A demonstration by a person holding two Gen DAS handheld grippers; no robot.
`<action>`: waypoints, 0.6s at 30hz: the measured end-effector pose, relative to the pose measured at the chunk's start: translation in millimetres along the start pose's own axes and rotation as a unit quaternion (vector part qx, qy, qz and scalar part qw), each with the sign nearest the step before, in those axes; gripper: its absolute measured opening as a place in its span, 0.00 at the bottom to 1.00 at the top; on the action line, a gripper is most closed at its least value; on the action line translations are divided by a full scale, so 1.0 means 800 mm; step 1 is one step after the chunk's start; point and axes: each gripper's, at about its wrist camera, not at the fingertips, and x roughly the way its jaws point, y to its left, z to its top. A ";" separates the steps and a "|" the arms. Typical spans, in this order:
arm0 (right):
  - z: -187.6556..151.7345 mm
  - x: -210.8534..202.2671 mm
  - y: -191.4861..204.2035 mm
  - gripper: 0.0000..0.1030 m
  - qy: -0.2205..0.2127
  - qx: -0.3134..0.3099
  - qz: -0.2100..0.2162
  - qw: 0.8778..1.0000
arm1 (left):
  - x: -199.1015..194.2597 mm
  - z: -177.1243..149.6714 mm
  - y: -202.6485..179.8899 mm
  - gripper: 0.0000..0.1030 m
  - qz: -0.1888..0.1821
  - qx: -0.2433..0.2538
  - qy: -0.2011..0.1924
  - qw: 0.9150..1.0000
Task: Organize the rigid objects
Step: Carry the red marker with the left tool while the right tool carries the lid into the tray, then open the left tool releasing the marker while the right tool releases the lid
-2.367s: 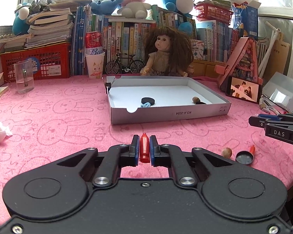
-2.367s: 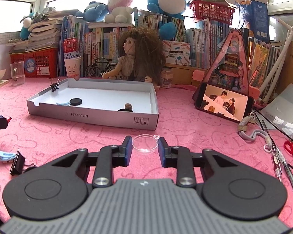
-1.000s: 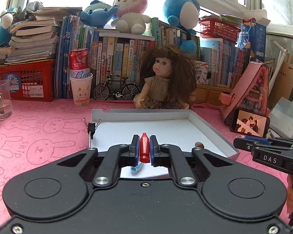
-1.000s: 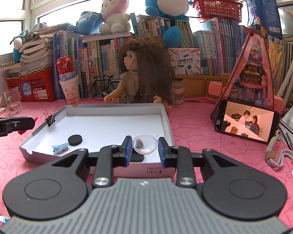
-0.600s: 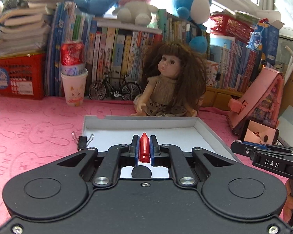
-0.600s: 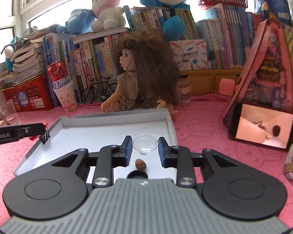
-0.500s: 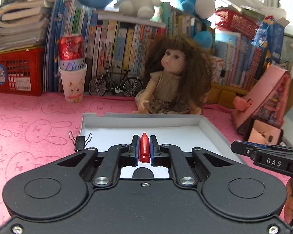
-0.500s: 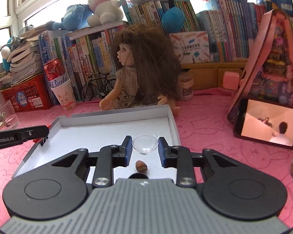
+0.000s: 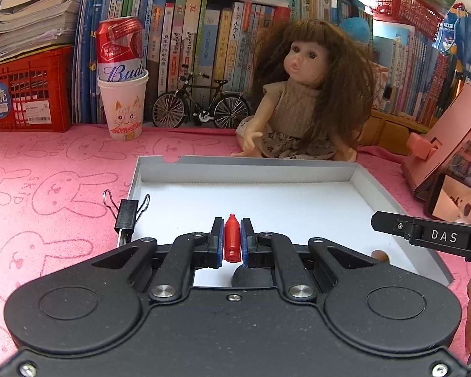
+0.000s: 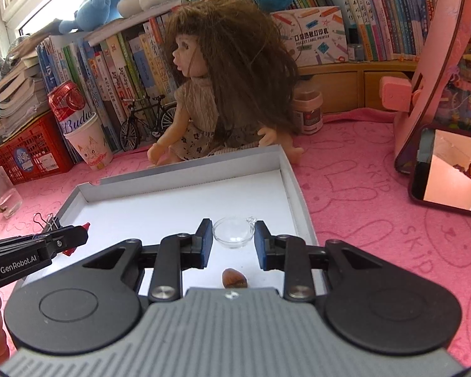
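A shallow white box (image 9: 245,165) (image 10: 293,188) lies on the pink cloth. Over its near part my left gripper (image 9: 231,238) is shut on a small red cap (image 9: 231,237), pointed end forward. A black disc (image 9: 251,276) shows under its fingers, and a brown nut (image 9: 379,255) lies in the box at the right. My right gripper (image 10: 232,238) is shut on a clear round dish (image 10: 233,232) over the box's right side, with the brown nut (image 10: 234,278) below it. The left gripper (image 10: 78,238) shows at the left of the right wrist view, red cap tip visible.
A black binder clip (image 9: 127,215) grips the box's left wall. A doll (image 9: 301,94) sits just behind the box. A cup with a red can (image 9: 122,84), a toy bicycle (image 9: 201,103), a red crate (image 9: 25,94) and books line the back. A phone (image 10: 449,172) leans at the right.
Both grippers have moved forward and slightly down over the white box, still holding the red cap and the clear dish. The doll and the box's back wall look closer.
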 end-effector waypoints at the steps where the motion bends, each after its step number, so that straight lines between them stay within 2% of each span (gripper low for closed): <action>1: 0.000 0.003 0.000 0.33 0.002 -0.001 -0.002 1.000 | 0.002 -0.001 0.000 0.10 0.001 0.000 0.001 1.000; 13: -0.007 0.015 0.000 0.33 0.016 -0.007 -0.013 1.000 | 0.014 -0.013 0.000 0.10 0.019 0.016 0.015 1.000; 14: -0.007 0.015 0.000 0.36 0.015 -0.006 -0.013 1.000 | 0.014 -0.014 0.000 0.11 0.018 0.014 0.017 1.000; 17: -0.007 0.013 -0.003 0.38 0.013 0.002 -0.009 1.000 | 0.015 -0.015 0.002 0.12 0.015 0.010 0.021 1.000; 18: -0.006 0.012 -0.004 0.44 0.014 0.004 -0.006 1.000 | 0.015 -0.015 0.002 0.13 0.014 0.010 0.022 1.000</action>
